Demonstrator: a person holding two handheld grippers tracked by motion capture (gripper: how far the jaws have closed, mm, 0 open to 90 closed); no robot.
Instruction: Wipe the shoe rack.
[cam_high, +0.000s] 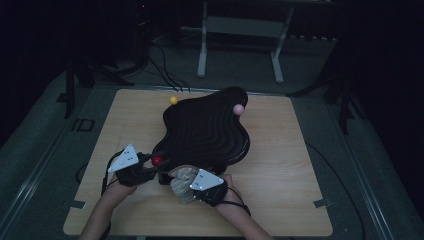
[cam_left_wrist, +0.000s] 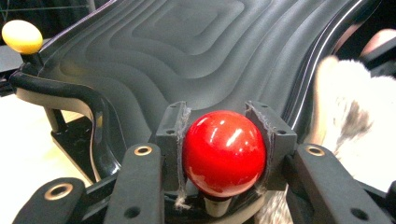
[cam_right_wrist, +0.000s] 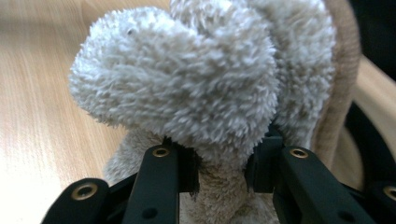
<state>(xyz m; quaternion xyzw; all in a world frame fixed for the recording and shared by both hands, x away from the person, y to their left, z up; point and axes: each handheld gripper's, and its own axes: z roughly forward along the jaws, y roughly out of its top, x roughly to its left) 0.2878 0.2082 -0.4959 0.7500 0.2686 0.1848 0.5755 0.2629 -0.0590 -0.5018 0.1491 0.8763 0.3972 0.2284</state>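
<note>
With the left tool (cam_left_wrist: 224, 154) clamped on the red knob (cam_left_wrist: 224, 153) to steady the black wavy tray (cam_left_wrist: 187, 60), we press the right tool's (cam_right_wrist: 219, 172) pinched fluffy cloth (cam_right_wrist: 196, 88) flat along the ridges just ahead.

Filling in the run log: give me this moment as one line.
left tongs: shut on red ball | right tongs: shut on fluffy cloth | black ridged tray: on wooden table

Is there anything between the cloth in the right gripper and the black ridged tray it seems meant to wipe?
Nothing visible does. The right gripper is shut on the fluffy cloth, which sits at the near edge of the black ridged tray. The left gripper clamps the red ball at that edge, beside the cloth, not in its path.
</note>
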